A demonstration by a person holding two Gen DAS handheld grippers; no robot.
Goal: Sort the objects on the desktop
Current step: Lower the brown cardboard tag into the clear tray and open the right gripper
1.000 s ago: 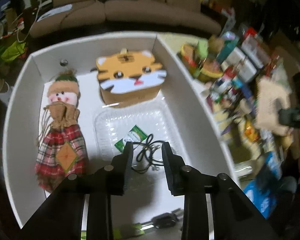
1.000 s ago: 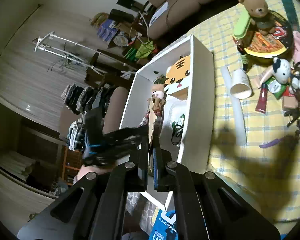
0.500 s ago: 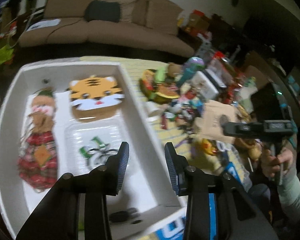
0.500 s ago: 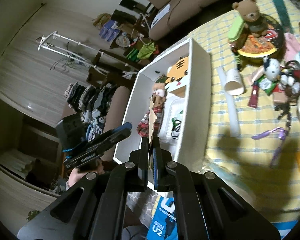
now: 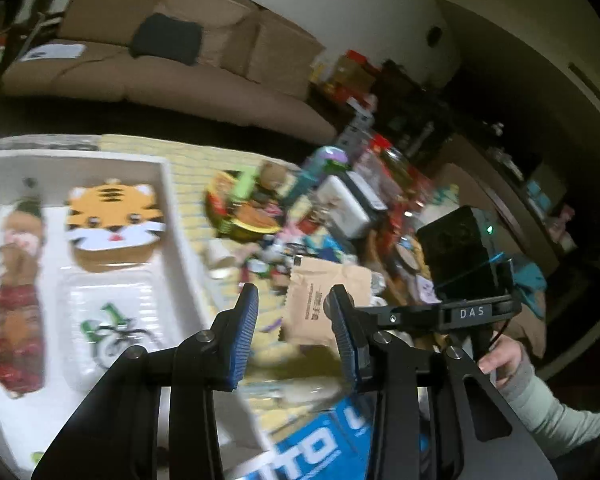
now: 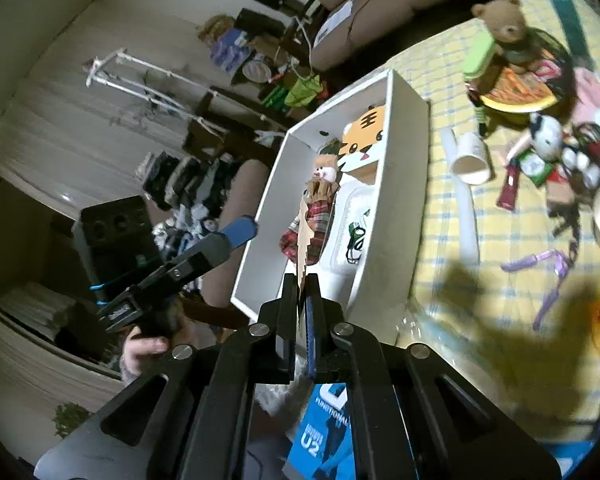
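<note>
My right gripper is shut on a flat brown paper pouch, held edge-on above the near end of the white box. The pouch also shows in the left wrist view, with the right gripper behind it. My left gripper is open and empty, over the table just right of the box wall. In the box lie a tiger-face item, a plaid doll and a clear tray holding a black cable.
The yellow checked tablecloth carries clutter: a teddy bear on a round tin, a paper cup, a purple strap, small packets. A blue box lies at the near edge. A sofa stands behind.
My left gripper has swung right, from over the tray in the box to over the table, and opened wider. The right gripper keeps hold of the pouch and has risen slightly.
</note>
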